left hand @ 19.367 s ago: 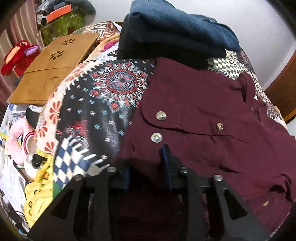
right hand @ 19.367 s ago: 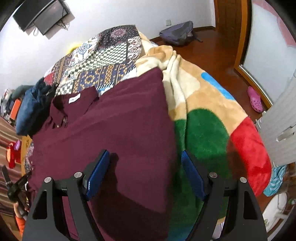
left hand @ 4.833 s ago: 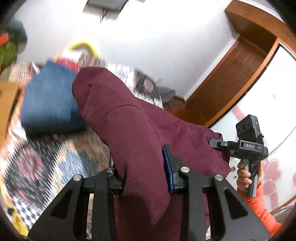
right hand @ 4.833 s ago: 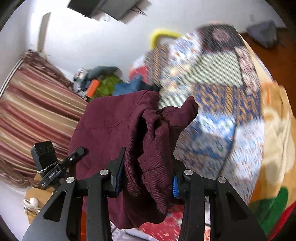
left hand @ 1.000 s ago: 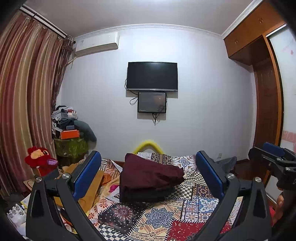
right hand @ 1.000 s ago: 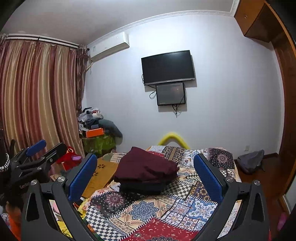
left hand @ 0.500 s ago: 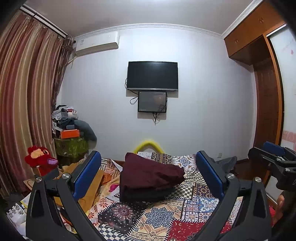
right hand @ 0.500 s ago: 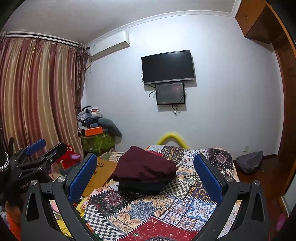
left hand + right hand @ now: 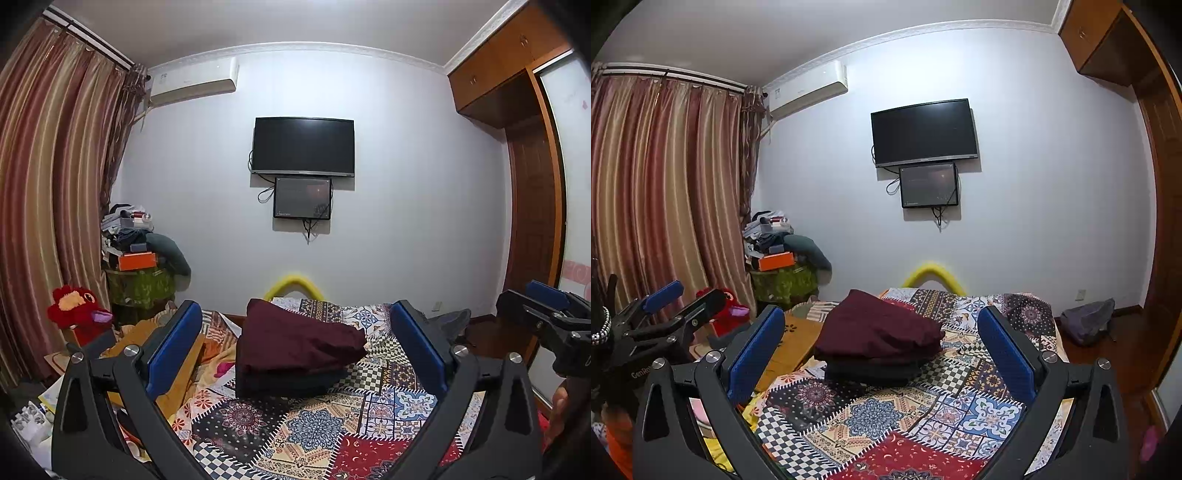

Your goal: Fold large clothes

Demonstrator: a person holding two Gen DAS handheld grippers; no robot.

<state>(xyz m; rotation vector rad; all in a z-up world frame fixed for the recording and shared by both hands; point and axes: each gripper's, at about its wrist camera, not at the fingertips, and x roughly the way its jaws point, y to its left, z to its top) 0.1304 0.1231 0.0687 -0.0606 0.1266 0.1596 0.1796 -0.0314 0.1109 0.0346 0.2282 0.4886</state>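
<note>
The folded maroon shirt [image 9: 295, 341] lies on top of a stack of dark folded clothes [image 9: 288, 382] at the far end of the bed; it also shows in the right wrist view [image 9: 875, 332]. My left gripper [image 9: 295, 347] is open and empty, held well back from the stack. My right gripper [image 9: 881, 349] is open and empty too, also held back and facing the stack. The right gripper shows at the right edge of the left wrist view [image 9: 546, 317], and the left gripper at the left edge of the right wrist view [image 9: 661, 321].
A patchwork quilt [image 9: 317, 432] covers the bed. A wooden board [image 9: 792, 343] and a red plush toy [image 9: 75, 308] lie left of the bed, with a cluttered pile [image 9: 140, 254] in the corner. A TV [image 9: 303, 146] hangs on the wall; a wardrobe [image 9: 532, 177] stands right.
Almost nothing has moved in the last second; both grippers stay open and held back. Earlier, both held the maroon shirt, which now lies on the stack.
</note>
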